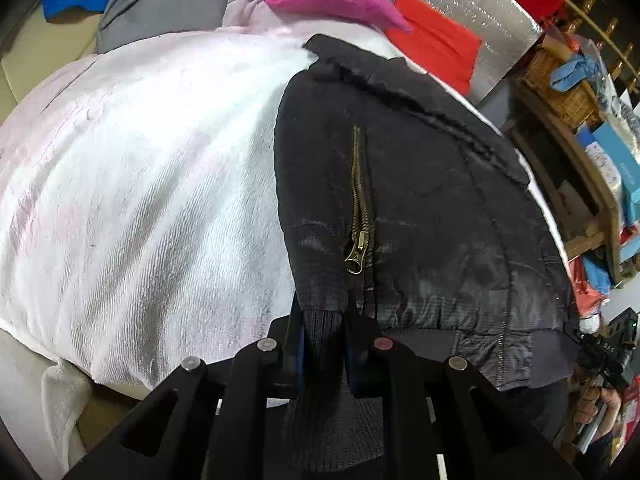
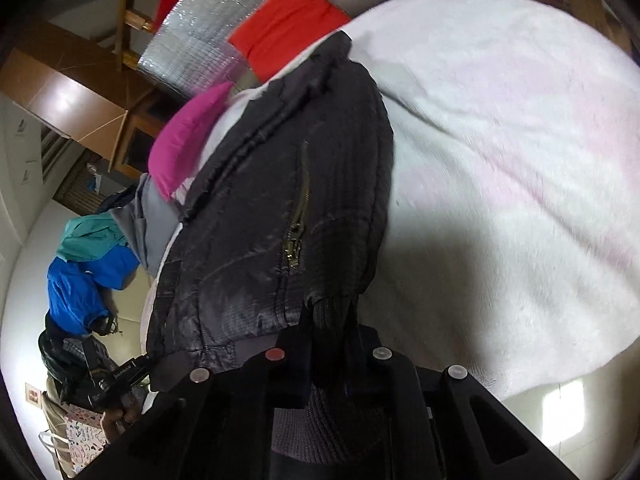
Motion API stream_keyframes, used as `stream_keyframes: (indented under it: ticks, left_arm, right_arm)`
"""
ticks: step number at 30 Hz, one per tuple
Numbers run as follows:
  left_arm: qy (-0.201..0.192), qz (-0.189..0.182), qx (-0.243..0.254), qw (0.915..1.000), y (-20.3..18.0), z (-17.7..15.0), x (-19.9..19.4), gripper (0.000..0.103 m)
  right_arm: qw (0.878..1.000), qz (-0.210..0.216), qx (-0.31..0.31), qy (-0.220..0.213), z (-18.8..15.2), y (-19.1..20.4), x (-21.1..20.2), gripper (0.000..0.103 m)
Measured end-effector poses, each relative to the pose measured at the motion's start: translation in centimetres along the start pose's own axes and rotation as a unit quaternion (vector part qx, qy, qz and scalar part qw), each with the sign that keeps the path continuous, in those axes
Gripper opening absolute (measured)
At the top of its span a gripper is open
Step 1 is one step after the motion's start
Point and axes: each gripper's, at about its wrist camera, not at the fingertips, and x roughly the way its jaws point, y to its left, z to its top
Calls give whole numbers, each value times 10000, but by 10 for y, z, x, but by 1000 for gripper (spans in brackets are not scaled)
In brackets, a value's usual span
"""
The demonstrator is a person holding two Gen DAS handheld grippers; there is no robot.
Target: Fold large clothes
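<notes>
A: What's in front of you rn?

B: A black padded jacket (image 1: pixel 420 200) lying on a fluffy white blanket (image 1: pixel 140 184). Left gripper (image 1: pixel 325 340) is clenched on the ribbed knit hem (image 1: pixel 320 322); that fabric sits right btwn its jaws, w/ the rest of the jacket stretching ahead and to the right of them. A brass zip pull (image 1: pixel 358 254) lies just beyond the tips.

A: And the right one?

B: Right gripper (image 2: pixel 334 334) is also clamped on ribbed knit, at another spot on the jacket; the body runs ahead and left of its jaws. A pink cushion (image 2: pixel 186 140) and red cloth (image 2: pixel 288 24) sit at the jacket's far end.

A: Risks?

B: My guess: each bite looks thin, so lifting a heavy padded jacket could pull the knit free. The slick shell may slide and skew the fold, and the blanket could drag along underneath.
</notes>
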Motion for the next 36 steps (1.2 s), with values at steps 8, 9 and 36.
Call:
stream_keyframes:
  ticks: [8,9,36]
  left_arm:
    - [71,483,251,9985,-12,1,12,21]
    - [66,590,320,9977,-15,0,13,23]
    - [67,1185,556,9914,-23,4,21,54]
  right_arm:
    - [9998,-42,148,-121,-2,-11,0,43]
    - [9998,-52,178,-114,-2,-12,1,51]
    - [9997,-121,-11,220,-5,-6,20,32]
